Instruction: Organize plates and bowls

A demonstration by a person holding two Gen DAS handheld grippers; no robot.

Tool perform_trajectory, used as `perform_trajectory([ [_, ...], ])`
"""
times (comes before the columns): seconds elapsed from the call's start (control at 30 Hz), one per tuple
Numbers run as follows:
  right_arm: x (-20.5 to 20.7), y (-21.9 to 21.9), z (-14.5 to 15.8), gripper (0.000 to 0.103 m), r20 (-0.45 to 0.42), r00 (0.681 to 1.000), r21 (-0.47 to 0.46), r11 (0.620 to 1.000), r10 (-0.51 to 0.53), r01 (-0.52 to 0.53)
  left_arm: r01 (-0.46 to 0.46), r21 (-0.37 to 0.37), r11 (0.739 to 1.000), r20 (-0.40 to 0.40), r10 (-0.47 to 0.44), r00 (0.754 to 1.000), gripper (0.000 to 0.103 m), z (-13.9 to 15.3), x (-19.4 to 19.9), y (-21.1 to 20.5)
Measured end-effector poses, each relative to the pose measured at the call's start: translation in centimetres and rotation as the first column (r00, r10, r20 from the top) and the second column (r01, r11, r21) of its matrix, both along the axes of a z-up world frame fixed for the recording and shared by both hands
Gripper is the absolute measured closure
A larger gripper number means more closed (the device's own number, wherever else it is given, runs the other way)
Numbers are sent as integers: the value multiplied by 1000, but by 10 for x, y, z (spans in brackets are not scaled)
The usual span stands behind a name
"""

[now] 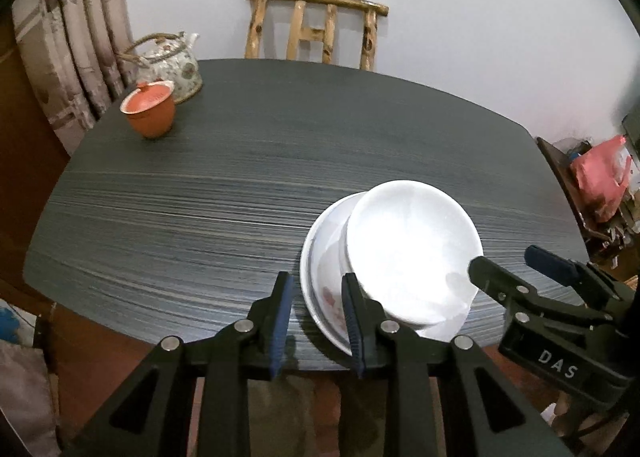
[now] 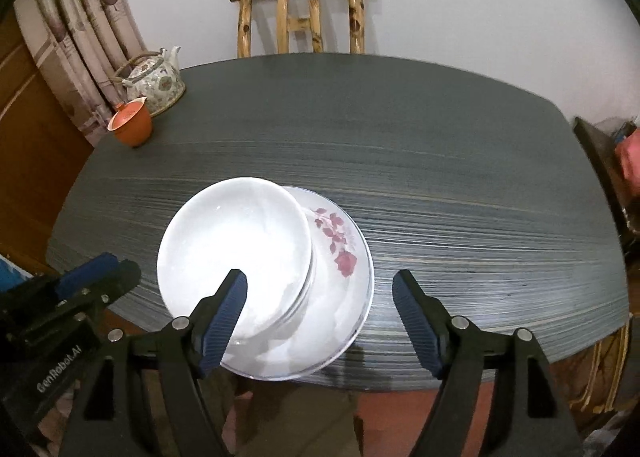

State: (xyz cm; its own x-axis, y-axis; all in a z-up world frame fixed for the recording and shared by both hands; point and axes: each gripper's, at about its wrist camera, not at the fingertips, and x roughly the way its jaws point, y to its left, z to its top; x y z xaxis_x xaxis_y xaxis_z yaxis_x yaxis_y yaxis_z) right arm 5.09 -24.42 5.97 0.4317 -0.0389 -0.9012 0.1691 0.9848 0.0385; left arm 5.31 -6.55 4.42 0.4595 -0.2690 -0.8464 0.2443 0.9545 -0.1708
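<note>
Stacked white bowls (image 1: 412,241) (image 2: 236,241) sit on a white plate (image 1: 326,249) (image 2: 356,297) with a red flower print, near the front edge of the dark table (image 1: 200,197) (image 2: 440,197). My left gripper (image 1: 317,285) hovers over the plate's left rim. Its jaws stand a little apart and press on nothing. My right gripper (image 2: 320,297) stands wide open above the plate's near side, with its left finger in front of the bowls and nothing gripped. Each gripper shows in the other's view: the right gripper (image 1: 512,263) and the left gripper (image 2: 100,269).
An orange lidded cup (image 1: 150,109) (image 2: 130,125) and a flowered teapot (image 1: 172,65) (image 2: 156,81) stand at the table's far left. A wooden chair (image 1: 316,29) (image 2: 300,17) is behind the table, a curtain (image 1: 72,37) at the left, and a red bag (image 1: 600,177) at the right.
</note>
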Motion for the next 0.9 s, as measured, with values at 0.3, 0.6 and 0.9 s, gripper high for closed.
perform_trajectory([
  [0.3,-26,15,14,23,72,997,-54,998,19,-15,-7,38,999,56,4,998,73,1,-29,11],
  [0.6,-37,23,12,18,82,996,-56,998,23,-18,-22,86,996,53,18,998,72,-14,-36,18],
  [0.9,-45,25,4,18,76,997,-45,999,9,-6,-10,117,993,49,4,999,70,-21,-38,18],
])
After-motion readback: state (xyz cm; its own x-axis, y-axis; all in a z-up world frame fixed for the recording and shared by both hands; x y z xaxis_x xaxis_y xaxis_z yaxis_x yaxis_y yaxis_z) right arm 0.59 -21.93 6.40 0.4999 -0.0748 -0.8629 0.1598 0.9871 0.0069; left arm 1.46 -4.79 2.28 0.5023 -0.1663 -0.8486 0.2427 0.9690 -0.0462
